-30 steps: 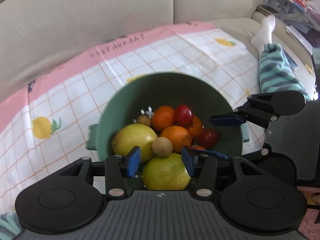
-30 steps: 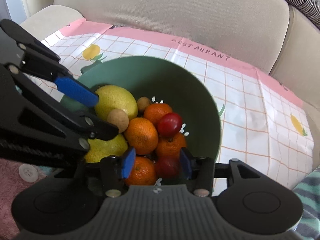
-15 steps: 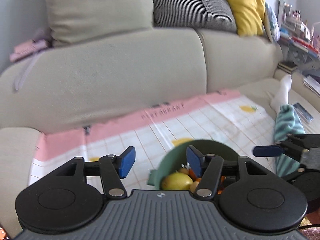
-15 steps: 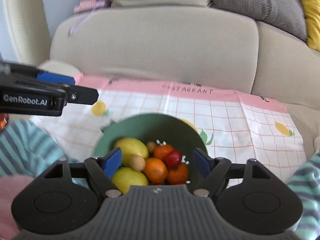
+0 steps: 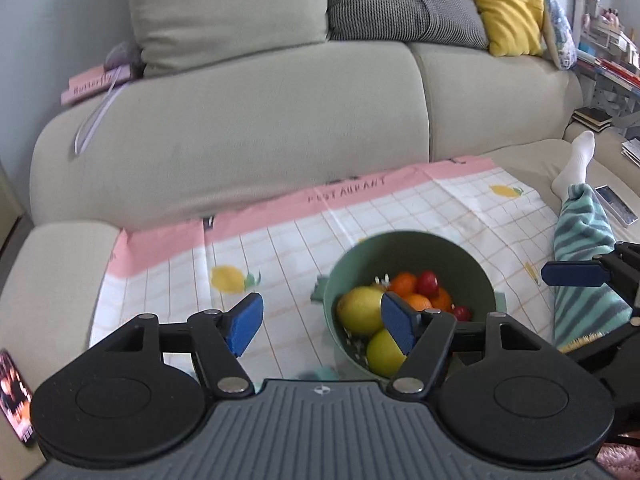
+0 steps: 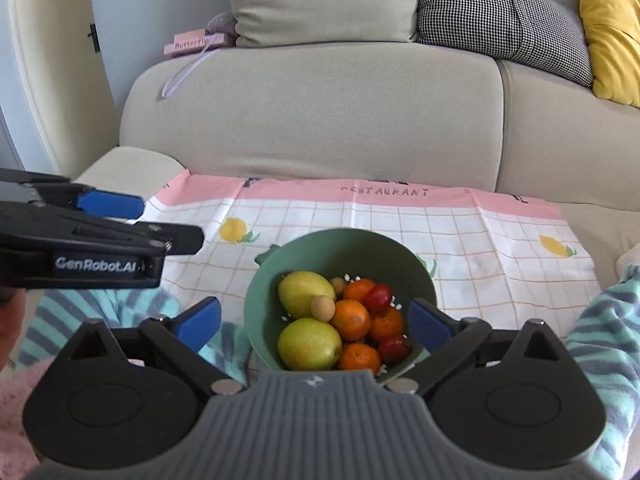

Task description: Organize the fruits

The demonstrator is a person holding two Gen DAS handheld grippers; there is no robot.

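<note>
A green colander bowl (image 6: 360, 248) stands on a pink-edged checked cloth (image 6: 500, 248) on the sofa seat. It holds two lemons (image 6: 307, 293), several oranges (image 6: 351, 319), red tomatoes (image 6: 379, 297) and small brown fruits (image 6: 323, 307). My right gripper (image 6: 316, 322) hovers above and in front of the bowl, its jaws opening wide with nothing gripped. My left gripper (image 5: 322, 326) hangs above the bowl's (image 5: 404, 248) left side, jaws also opening and empty; its right finger covers part of a lemon (image 5: 360, 310). Each gripper shows at the edge of the other's view.
The beige sofa back (image 6: 320, 112) rises behind the cloth, with cushions on top. A person's legs in striped trousers (image 5: 580, 248) and a white sock (image 5: 576, 164) lie right of the bowl. A pink box (image 6: 192, 42) rests on the sofa back.
Both grippers have lifted up and back from the fruit in the bowl. Their jaws have spread from narrow to wide. The bowl now looks smaller and lower in both views.
</note>
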